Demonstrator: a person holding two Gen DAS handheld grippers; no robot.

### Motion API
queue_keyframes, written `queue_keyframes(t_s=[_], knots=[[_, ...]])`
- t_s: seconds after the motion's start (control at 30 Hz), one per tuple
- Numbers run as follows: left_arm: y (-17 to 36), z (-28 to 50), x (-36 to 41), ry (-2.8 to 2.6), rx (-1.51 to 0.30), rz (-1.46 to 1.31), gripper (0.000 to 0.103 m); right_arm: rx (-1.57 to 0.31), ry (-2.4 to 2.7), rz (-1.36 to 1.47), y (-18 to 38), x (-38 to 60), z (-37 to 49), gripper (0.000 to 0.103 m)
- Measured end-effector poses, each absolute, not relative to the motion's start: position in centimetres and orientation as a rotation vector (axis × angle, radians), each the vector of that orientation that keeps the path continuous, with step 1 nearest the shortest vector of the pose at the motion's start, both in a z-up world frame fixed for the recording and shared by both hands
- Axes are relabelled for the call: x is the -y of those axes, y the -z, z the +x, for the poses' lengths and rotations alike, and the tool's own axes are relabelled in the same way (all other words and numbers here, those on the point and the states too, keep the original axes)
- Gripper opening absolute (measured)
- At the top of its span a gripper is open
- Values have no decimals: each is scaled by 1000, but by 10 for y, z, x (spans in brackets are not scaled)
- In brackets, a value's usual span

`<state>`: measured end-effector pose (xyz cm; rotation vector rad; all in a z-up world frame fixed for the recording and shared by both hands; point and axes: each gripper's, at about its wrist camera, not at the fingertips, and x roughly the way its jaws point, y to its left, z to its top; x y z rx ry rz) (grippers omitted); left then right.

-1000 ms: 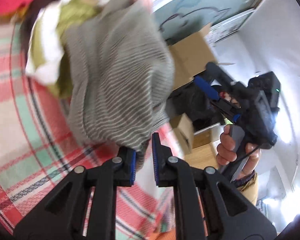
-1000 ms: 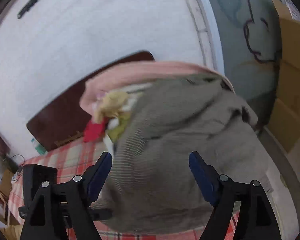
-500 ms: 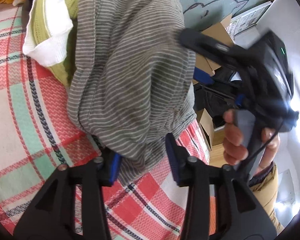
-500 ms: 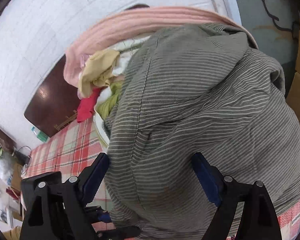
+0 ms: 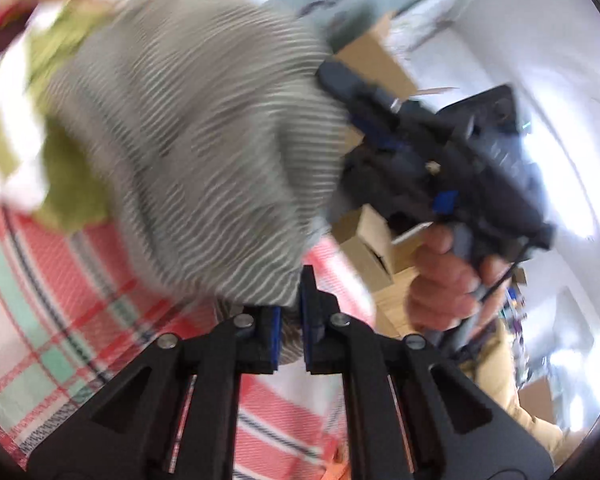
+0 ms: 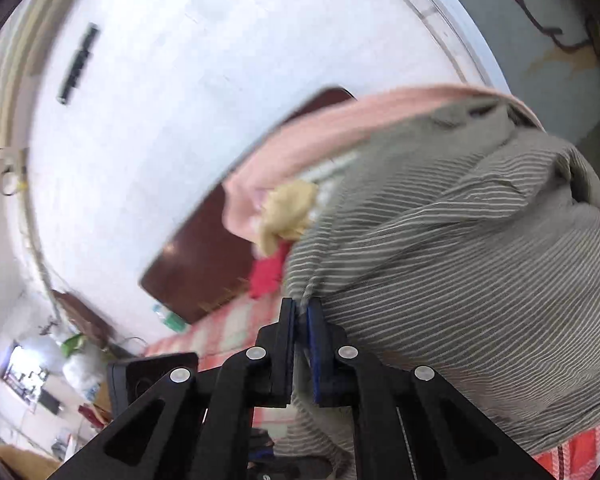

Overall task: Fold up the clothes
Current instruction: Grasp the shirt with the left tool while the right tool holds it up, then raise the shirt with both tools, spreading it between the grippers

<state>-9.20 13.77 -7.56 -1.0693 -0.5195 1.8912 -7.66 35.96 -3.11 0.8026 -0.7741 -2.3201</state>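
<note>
Striped garment (image 5: 204, 152): grey knit with thin pale stripes, lying on top of a mixed heap of clothes on a red, white and green plaid bedcover (image 5: 44, 320).

Location: nearest item of the heap in both views, its lower hem hanging toward the grippers. Behind it lay a yellow-green piece (image 5: 68, 184) with white trim, a pink item (image 6: 340, 128), a pale yellow one (image 6: 288, 212) and a red one (image 6: 266, 276).

Left gripper (image 5: 290, 320): jaws had just been closing and stood clamped on a bunch of the hem, cloth visibly pinched between the blue pads.

Right gripper (image 6: 300, 332): jaws had just been closing, brought together on a gathered edge of the same garment; in the left view it showed as a dark body held by a hand (image 5: 444, 280) at the garment's right side.

Handling: judged light, soft and limp, with no stiffness of its own; likely to sag between two holds and to drag neighbouring pieces with it. Ribbed weave probably gave the pads fair purchase, not slippery. Not fragile, though a narrow pinch might slide off.

Hold points: best taken at hem corners or side seams, well apart, so the cloth spreads flat. Present grips sat on bunched fabric. Blur hid the exact seam positions.

Condition: unfolded, crumpled.
</note>
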Motion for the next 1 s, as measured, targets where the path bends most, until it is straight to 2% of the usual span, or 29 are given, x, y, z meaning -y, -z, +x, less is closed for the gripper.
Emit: queue_keyframes(t_s=[0.07,0.13,0.17,0.2,0.23,0.27,0.33,0.4,0.5,0.63,0.7,0.83,0.87,0.9,0.93,1.0], knots=[[59,-85,-138,-1876,517,-1005,9,719,2291,702,10,-357,-57,1],[55,-83,-139,-1903,489,-993,9,633,2419,713,-7,-354,-49,5],[60,-84,-138,-1911,487,-1012,9,647,2440,733,-8,-357,-51,6],[69,-86,-137,-1904,502,-1045,9,670,2459,760,-5,-363,-55,15],[74,-94,-144,-1899,521,-1078,9,680,2496,794,0,-370,-57,34],[83,-98,-146,-1894,535,-1110,9,678,2519,832,5,-376,-59,43],[102,-100,-145,-1891,550,-1174,10,688,2529,926,20,-377,-67,69],[114,-106,-150,-1910,552,-1214,10,654,2549,1001,31,-374,-74,79],[128,-111,-160,-1919,551,-1258,10,534,2587,1066,32,-362,-86,81],[121,-120,-176,-1932,557,-1236,10,346,2623,1122,25,-333,-122,87],[115,-119,-183,-1942,531,-1211,10,311,2580,1194,27,-316,-149,90],[109,-124,-184,-1942,542,-1199,10,174,2552,1468,54,-288,-195,90],[110,-126,-182,-1938,551,-1208,10,148,2552,1491,61,-288,-198,87],[113,-129,-181,-1932,562,-1219,10,122,2552,1513,67,-287,-201,63],[116,-131,-180,-1922,573,-1233,10,121,2550,1520,72,-290,-202,16],[120,-130,-173,-1895,578,-1242,10,194,2539,1491,74,-303,-196,12]])
